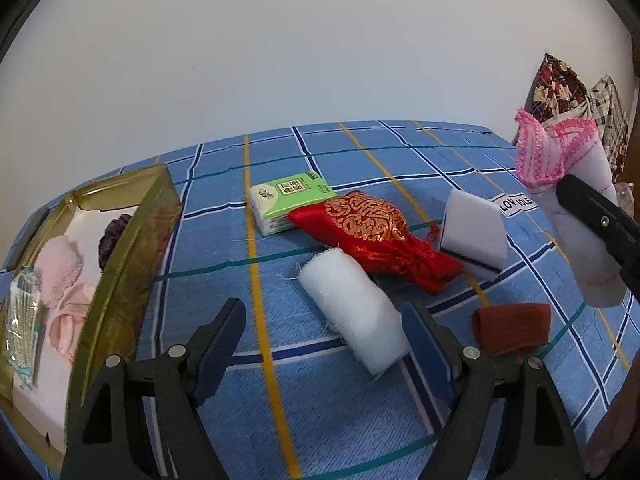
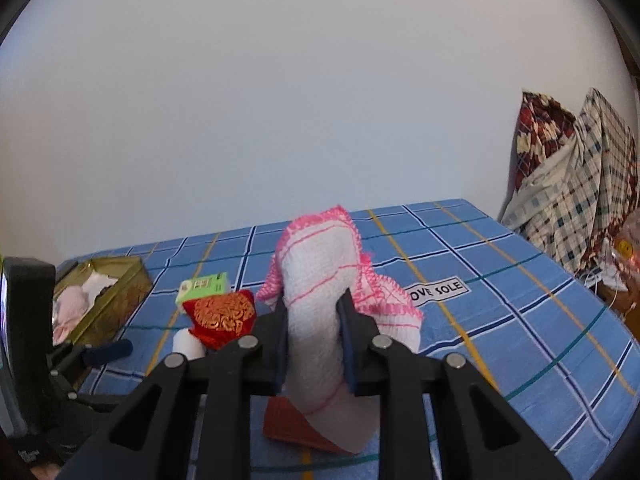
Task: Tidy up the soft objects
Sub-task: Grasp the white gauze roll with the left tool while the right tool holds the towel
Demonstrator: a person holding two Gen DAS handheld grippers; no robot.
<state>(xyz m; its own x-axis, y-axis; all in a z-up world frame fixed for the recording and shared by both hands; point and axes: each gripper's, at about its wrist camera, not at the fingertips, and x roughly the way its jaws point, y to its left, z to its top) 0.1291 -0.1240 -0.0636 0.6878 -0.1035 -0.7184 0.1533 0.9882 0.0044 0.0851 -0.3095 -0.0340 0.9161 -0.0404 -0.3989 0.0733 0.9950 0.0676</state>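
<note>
My right gripper point(image 2: 313, 312) is shut on a white cloth with pink stitched edges point(image 2: 320, 280) and holds it above the blue checked table; the cloth also shows at the right of the left wrist view point(image 1: 560, 160). My left gripper point(image 1: 324, 320) is open and empty, just in front of a white fluffy roll point(image 1: 354, 308). A red and gold pouch point(image 1: 372, 236), a green tissue pack point(image 1: 288, 200), a white sponge block point(image 1: 474, 228) and a brown folded cloth point(image 1: 512, 328) lie on the table. A gold tin box point(image 1: 124, 248) at the left holds pink soft items point(image 1: 64, 280).
The blue checked tablecloth point(image 1: 280, 400) covers the table, with a white label point(image 2: 438, 294) on it. Patterned fabrics point(image 2: 572, 184) are piled beyond the right edge. A plain wall stands behind the table.
</note>
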